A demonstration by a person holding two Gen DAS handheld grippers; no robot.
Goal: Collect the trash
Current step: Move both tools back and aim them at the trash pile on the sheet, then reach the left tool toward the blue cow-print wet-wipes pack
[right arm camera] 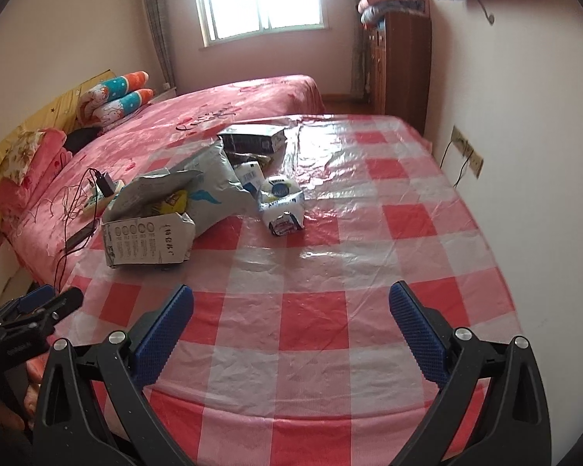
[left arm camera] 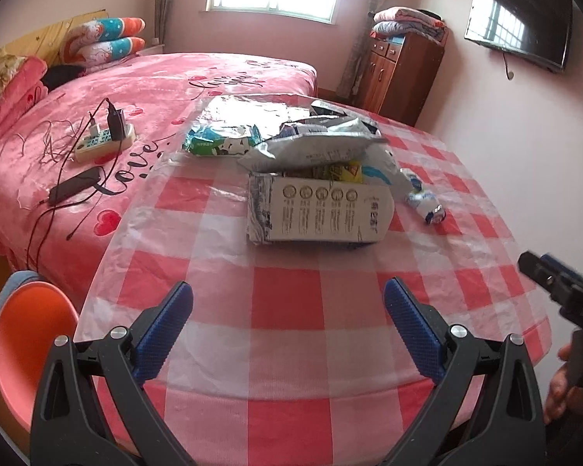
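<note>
Ahead of both grippers, left [left arm camera: 287, 322] and right [right arm camera: 291, 322], each spread wide and empty, trash sits on the table [right arm camera: 369, 202]: a box [left arm camera: 315, 209] lying crosswise, bags [left arm camera: 291, 136] behind. The crumpled wrapper [right arm camera: 281, 204], long axis pointing away, could slide on the slick cover if nudged.

The left gripper [left arm camera: 287, 316] is held low with its blue-padded fingers [left arm camera: 167, 330] spread wide. The right gripper [right arm camera: 291, 318] is likewise held apart, nothing gripped.
</note>
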